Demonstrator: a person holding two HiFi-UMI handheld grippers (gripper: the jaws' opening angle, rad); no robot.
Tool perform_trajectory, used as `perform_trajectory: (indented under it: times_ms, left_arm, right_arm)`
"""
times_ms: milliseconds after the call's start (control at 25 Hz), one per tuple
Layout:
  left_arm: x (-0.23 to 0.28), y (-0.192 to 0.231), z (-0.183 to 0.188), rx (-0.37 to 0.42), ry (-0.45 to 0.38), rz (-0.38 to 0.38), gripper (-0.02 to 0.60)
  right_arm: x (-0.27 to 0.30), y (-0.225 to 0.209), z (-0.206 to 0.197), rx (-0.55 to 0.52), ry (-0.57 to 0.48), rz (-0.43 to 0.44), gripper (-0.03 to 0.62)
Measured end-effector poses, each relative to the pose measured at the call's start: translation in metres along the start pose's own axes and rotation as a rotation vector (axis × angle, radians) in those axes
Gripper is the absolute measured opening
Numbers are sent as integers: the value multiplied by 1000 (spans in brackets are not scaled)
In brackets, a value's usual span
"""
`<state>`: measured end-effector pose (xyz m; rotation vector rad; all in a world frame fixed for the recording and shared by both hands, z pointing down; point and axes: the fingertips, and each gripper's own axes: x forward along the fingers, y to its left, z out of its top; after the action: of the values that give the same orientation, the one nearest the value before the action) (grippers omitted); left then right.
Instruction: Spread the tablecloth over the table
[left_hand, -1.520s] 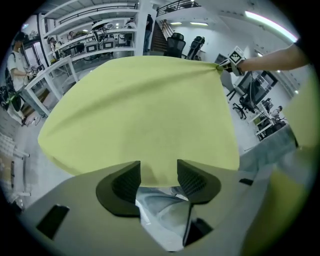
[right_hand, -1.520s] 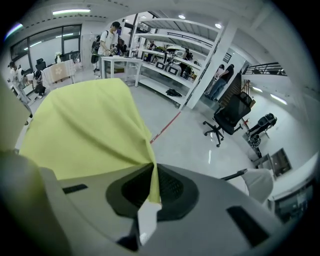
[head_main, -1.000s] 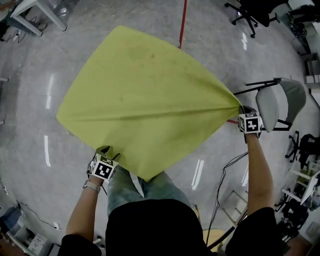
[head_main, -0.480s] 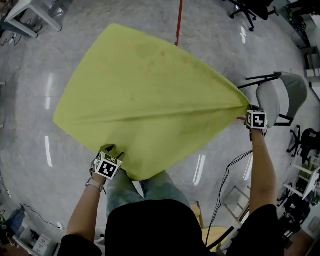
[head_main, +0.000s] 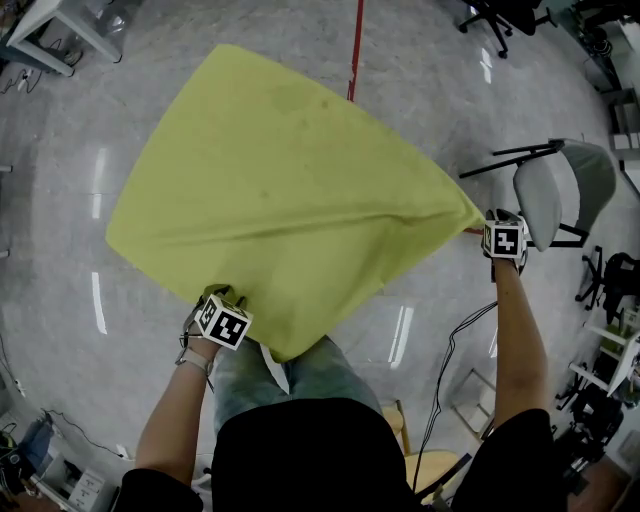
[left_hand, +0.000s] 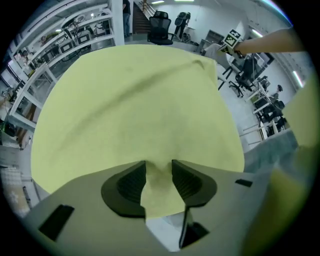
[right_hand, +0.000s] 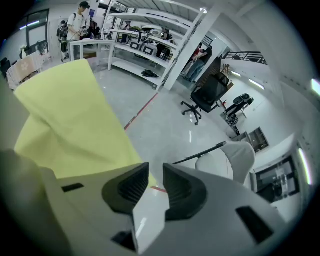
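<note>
The yellow-green tablecloth (head_main: 290, 200) lies spread out flat in front of me; what is under it is hidden. My left gripper (head_main: 222, 318) points down at its near edge. In the left gripper view a fold of the tablecloth (left_hand: 135, 105) fills the gap of the left gripper (left_hand: 158, 167), whose jaws have just been closing on it. My right gripper (head_main: 497, 232) stands just beside the cloth's right corner. Its jaws have just been opening: in the right gripper view the right gripper (right_hand: 156, 172) shows only floor in its gap, with the tablecloth (right_hand: 70, 125) off to the left.
A grey chair (head_main: 560, 195) stands right next to my right gripper, also seen as the grey chair (right_hand: 235, 157). A red floor line (head_main: 355, 50) runs behind the cloth. A black office chair (right_hand: 207, 95) and shelving (right_hand: 135, 45) stand farther off. A cable (head_main: 450, 340) hangs by my right arm.
The right gripper has let go of the cloth's right corner, and the taut crease there has gone slack. The left gripper's jaws have narrowed onto the near edge fold.
</note>
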<state>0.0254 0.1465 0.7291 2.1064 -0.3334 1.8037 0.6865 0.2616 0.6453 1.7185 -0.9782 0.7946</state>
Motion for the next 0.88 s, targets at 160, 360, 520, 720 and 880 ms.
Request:
perform_trajectory:
  times_ms: [160, 360, 520, 720, 880]
  left_arm:
    - [2, 3, -1, -11, 67, -11, 152]
    - [5, 0, 1, -5, 114, -19, 144]
    - [6, 2, 1, -4, 97, -19, 138]
    - [8, 3, -2, 8, 75, -27, 135]
    - [6, 10, 0, 11, 56, -48, 93]
  right_arm:
    - [-3, 11, 8, 15, -37, 10, 134]
    - [-8, 42, 20, 32, -85, 71, 155]
    - [-16, 85, 26, 48, -113, 143, 172]
    - [-32, 146, 26, 69, -136, 231, 196]
    - [-51, 188, 26, 132, -151, 278, 199]
